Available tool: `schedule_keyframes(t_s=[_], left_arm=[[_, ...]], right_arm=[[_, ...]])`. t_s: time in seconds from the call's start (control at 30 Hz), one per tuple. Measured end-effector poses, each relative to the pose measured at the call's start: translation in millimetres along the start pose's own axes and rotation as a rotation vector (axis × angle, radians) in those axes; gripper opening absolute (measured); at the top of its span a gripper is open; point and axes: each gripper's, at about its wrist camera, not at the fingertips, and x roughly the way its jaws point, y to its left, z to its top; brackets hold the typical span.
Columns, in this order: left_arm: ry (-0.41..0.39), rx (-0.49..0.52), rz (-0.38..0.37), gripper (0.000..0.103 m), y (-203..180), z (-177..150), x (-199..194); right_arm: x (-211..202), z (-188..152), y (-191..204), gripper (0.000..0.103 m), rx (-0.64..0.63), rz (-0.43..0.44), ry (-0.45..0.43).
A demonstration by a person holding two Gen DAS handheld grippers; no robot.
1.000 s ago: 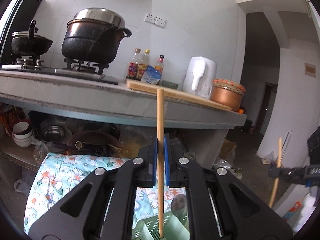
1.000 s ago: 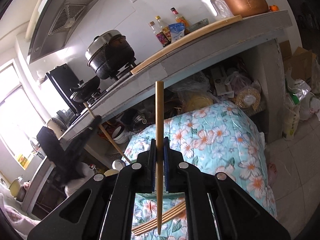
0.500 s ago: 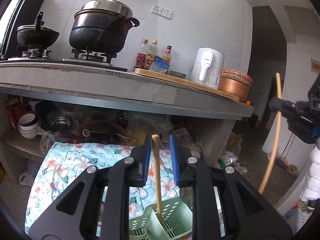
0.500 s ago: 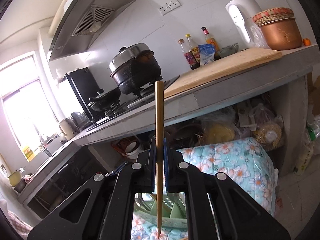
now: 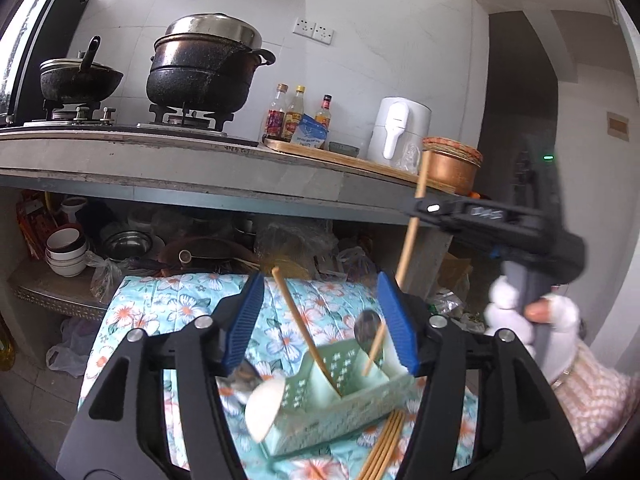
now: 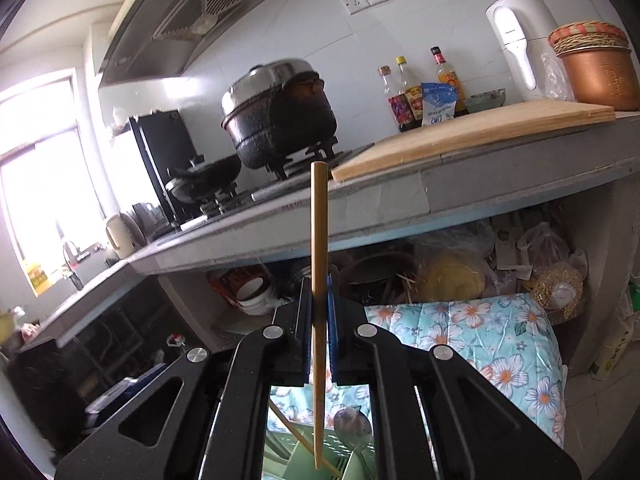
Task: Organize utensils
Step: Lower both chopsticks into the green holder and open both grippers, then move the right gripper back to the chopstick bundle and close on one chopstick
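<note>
Caddy: pale green perforated plastic utensil caddy was seen lying on floral blue cloth, just below both grippers.
L gripper: black two-finger left gripper w/ blue pads was found open; jaws had just been opening, nothing pressed btwn pads.
Dropped stick: slim bamboo chopstick was seen leaning tilted in a caddy slot, tip down, free of the pads.
R gripper: black right gripper was clamped on a second bamboo chopstick, long axis near upright, tip pointed down.
Key relation: caddy lay directly beneath that tip; R hand judged nearer for next drop.
Others: steel spoon was stood in caddy; loose chopsticks bundle was left on cloth beside it.
</note>
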Motion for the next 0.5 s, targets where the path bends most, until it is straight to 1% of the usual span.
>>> schedule_keyframes(t_s=[0.07,0.1,0.13,0.17,0.2,0.23,0.33,0.4,0.5], left_arm=[[0.018,0.019,-0.012,0.063,0,-9,-12],[0.026,0.023,-0.015,0.064,-1,-12,-16],[0.041,0.026,-0.021,0.065,-1,-17,-20],[0.053,0.025,-0.028,0.066,-1,-22,-22],[0.075,0.021,-0.041,0.067,-1,-28,-26],[0.089,0.018,-0.050,0.067,0,-33,-27],[0.133,0.008,-0.075,0.068,0,-47,-31],[0.165,-0.012,-0.105,0.068,2,-57,-30],[0.211,-0.006,-0.138,0.069,0,-69,-25]], right_arm=[[15,-14,1,0.009,-0.022,-0.016,0.057],[20,-21,1,0.009,-0.022,-0.025,0.093],[23,-25,0,0.013,-0.019,-0.029,0.113],[23,-29,-2,0.018,-0.012,-0.034,0.130],[21,-31,-3,0.031,-0.002,-0.038,0.133],[16,-32,-6,0.036,0.015,-0.037,0.125],[-6,-30,-13,0.040,0.044,-0.047,0.093],[-25,-27,-18,0.042,0.070,-0.050,0.071],[-52,-28,-23,0.043,0.097,-0.067,0.052]])
